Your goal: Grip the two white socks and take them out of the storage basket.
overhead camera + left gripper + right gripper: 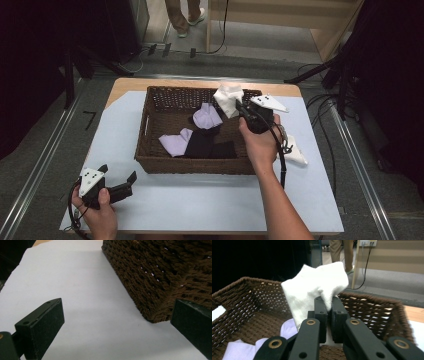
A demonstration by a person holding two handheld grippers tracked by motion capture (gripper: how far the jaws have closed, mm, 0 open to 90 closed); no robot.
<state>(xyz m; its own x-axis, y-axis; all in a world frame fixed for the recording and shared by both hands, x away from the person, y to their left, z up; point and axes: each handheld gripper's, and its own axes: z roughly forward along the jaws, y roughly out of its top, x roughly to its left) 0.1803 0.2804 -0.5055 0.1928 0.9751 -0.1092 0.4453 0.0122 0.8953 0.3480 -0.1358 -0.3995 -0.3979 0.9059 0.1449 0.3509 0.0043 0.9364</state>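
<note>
A brown wicker basket (150, 107) stands on the white sheet at the table's middle. In it lie a lilac sock (207, 116), a second lilac sock (175, 142) and a black sock (202, 145). My right gripper (241, 106) is shut on a white sock (227, 99), held over the basket's far right corner; in the right gripper view the white sock (317, 287) hangs pinched between the closed jaws. Another white sock (295, 152) lies on the sheet right of the basket. My left gripper (119, 176) rests open at the front left, its fingers (42, 325) wide apart before the basket corner (160, 290).
The white sheet (210, 200) covers the tabletop, with bare room in front of the basket. A person's legs (182, 15) stand on the floor beyond the table. Dark stands and cables flank both sides.
</note>
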